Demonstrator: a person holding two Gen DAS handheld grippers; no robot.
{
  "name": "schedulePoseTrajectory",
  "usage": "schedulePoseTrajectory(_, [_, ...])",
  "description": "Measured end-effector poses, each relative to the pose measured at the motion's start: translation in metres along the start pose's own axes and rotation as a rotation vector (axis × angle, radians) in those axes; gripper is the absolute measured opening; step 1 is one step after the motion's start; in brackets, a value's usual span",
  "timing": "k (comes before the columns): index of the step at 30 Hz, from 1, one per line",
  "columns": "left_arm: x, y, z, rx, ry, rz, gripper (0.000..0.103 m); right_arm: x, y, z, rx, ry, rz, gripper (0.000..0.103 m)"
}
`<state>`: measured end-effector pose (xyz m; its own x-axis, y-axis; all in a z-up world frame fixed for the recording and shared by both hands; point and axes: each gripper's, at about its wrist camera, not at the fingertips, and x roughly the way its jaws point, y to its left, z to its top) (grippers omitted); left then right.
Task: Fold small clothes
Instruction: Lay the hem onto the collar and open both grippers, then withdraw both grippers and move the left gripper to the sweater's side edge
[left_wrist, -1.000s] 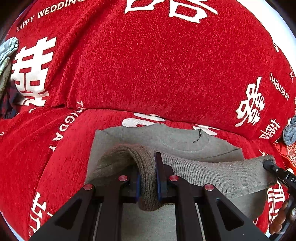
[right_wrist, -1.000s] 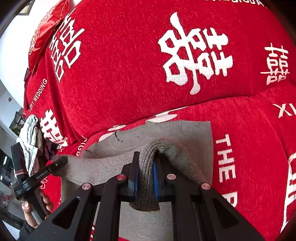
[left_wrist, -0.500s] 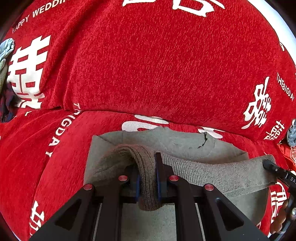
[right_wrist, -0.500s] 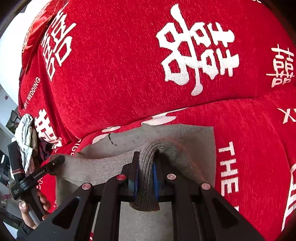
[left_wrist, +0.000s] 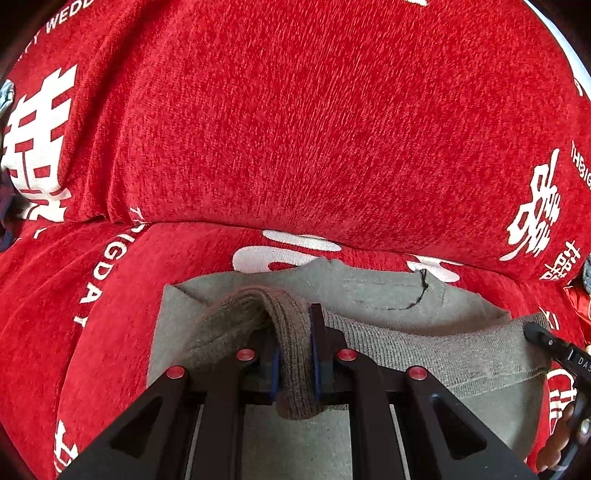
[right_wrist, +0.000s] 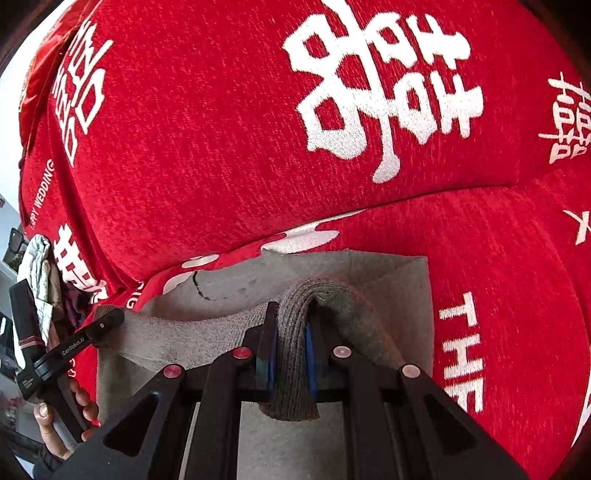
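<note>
A small grey knit top (left_wrist: 369, 291) lies flat on the red sofa seat, neckline toward the backrest. My left gripper (left_wrist: 295, 354) is shut on the left end of its ribbed hem (left_wrist: 424, 350). My right gripper (right_wrist: 290, 354) is shut on the right end of the same hem (right_wrist: 177, 328). The hem is lifted and stretched between both grippers, over the top's body (right_wrist: 369, 269). The right gripper's tip shows at the right edge of the left wrist view (left_wrist: 546, 341); the left gripper and the hand holding it show at the left of the right wrist view (right_wrist: 74, 343).
The sofa is covered in red cloth with white characters (right_wrist: 380, 92); its backrest (left_wrist: 295, 129) rises just behind the top. A pile of other clothes (right_wrist: 40, 273) lies at the sofa's left end. Another grey item (left_wrist: 587, 273) sits at the far right.
Both grippers have carried the held hem forward toward the backrest and neckline. Their grip has not changed.
</note>
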<state>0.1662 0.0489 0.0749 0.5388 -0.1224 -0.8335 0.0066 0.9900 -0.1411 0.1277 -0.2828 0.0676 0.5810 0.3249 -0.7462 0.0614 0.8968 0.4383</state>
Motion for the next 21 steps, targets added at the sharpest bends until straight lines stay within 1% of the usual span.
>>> schedulePoseTrajectory(5, [0.016,0.002,0.003,-0.012,0.027,0.008,0.014,0.014,-0.005,0.003,0.016,0.017,-0.004,0.013])
schedulePoseTrajectory(9, [0.035,0.006,-0.001,-0.02,0.09,0.016,0.015,0.029,-0.011,0.0,0.04,0.048,-0.02,0.014])
schedulePoseTrajectory(11, [0.044,0.01,-0.005,-0.03,0.133,0.005,0.015,0.033,-0.014,-0.001,0.057,0.065,-0.018,0.016])
schedulePoseTrajectory(12, [0.048,0.012,-0.007,-0.038,0.152,-0.004,0.015,0.035,-0.017,-0.001,0.07,0.077,-0.013,0.019])
schedulePoseTrajectory(13, [0.051,0.016,-0.008,-0.052,0.173,-0.018,0.015,0.035,-0.018,-0.001,0.076,0.084,-0.007,0.021])
schedulePoseTrajectory(14, [0.054,0.021,-0.009,-0.074,0.192,-0.038,0.017,0.035,-0.019,-0.001,0.077,0.086,-0.003,0.024])
schedulePoseTrajectory(15, [0.055,0.026,-0.009,-0.095,0.206,-0.056,0.023,0.033,-0.019,0.0,0.079,0.084,0.002,0.03])
schedulePoseTrajectory(16, [0.055,0.031,-0.008,-0.126,0.216,-0.077,0.041,0.029,-0.019,0.0,0.083,0.075,0.005,0.035])
schedulePoseTrajectory(17, [0.052,0.038,-0.007,-0.164,0.215,-0.117,0.057,0.023,-0.02,0.0,0.087,0.059,0.001,0.05])
schedulePoseTrajectory(18, [0.047,0.043,-0.006,-0.193,0.203,-0.14,0.063,0.018,-0.021,0.0,0.09,0.042,-0.007,0.071])
schedulePoseTrajectory(19, [0.04,0.046,-0.005,-0.209,0.184,-0.129,0.073,0.01,-0.022,0.0,0.095,0.01,-0.012,0.077])
schedulePoseTrajectory(20, [0.034,0.049,-0.004,-0.214,0.164,-0.111,0.085,0.004,-0.023,-0.001,0.098,-0.01,-0.004,0.079])
schedulePoseTrajectory(21, [0.024,0.052,-0.003,-0.214,0.129,-0.108,0.087,-0.002,-0.024,-0.001,0.102,-0.023,0.014,0.079])
